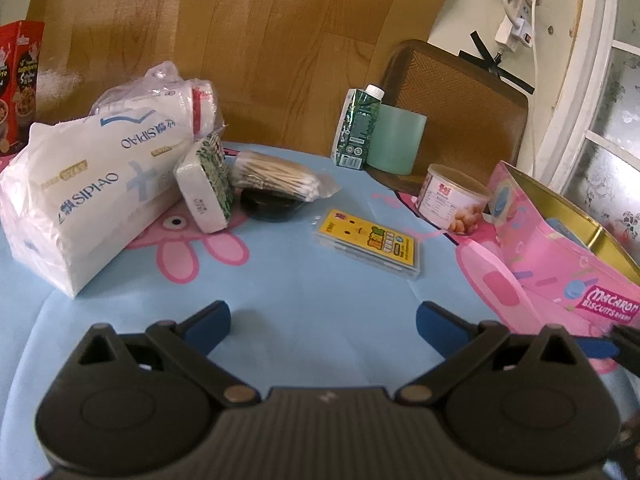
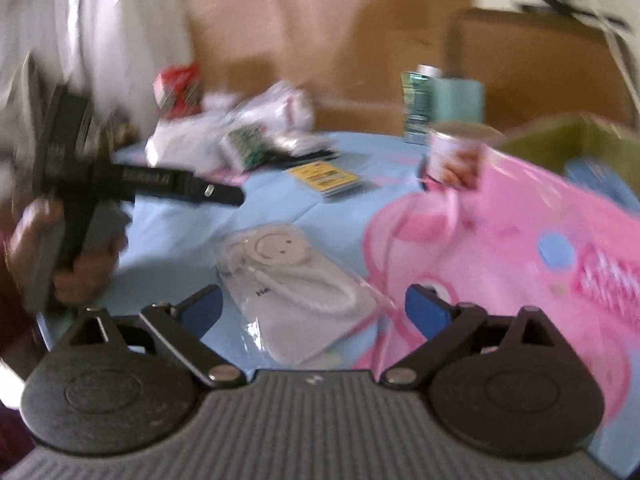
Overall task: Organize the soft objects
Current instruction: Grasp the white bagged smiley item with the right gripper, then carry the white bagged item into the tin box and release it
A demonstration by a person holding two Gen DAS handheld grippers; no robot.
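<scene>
Surface: round table under a light blue cloth [image 1: 304, 296] with a pink cartoon print; wood-look panel behind, window at far right.
Left gripper [image 1: 323, 322]: jaws spread wide, nothing between them, hovering over bare cloth at the near edge.
Right gripper [image 2: 314, 306]: jaws wide apart, pads not pressing anything. White pouch in a clear wrapper [image 2: 298, 300] with a smiley face lies flat on the cloth between and just beyond the fingers; it looks loose, not gripped.
Soft items, far left: Sipiao tissue packs [image 1: 92, 192] piled up, bagged roll [image 1: 168, 104] leaning on top, small tissue pack [image 1: 206, 186] propped against the pile, cotton swab bag [image 1: 280, 178] resting on a black lid [image 1: 272, 206].
Hard items: yellow card case [image 1: 370, 242] mid-table, green carton [image 1: 356, 128] and pale green roll [image 1: 396, 140] far centre, peach can [image 1: 452, 200] far right.
Container: pink Macaron biscuit tin [image 1: 560, 264], open, on the right; my guess at the drop spot.
Risk 1: clear wrapper is slick and floppy, so a pinch on film alone could slip or drag the pouch.
Risk 2: tissue pile is leaning; a nudge topples the propped pack onto the swabs.
Risk 3: right view is badly blurred, so aim is uncertain near the can and tin rim.
Risk 4: both grippers sit close together; the person's left hand [image 2: 76, 256] is near enough to collide.
</scene>
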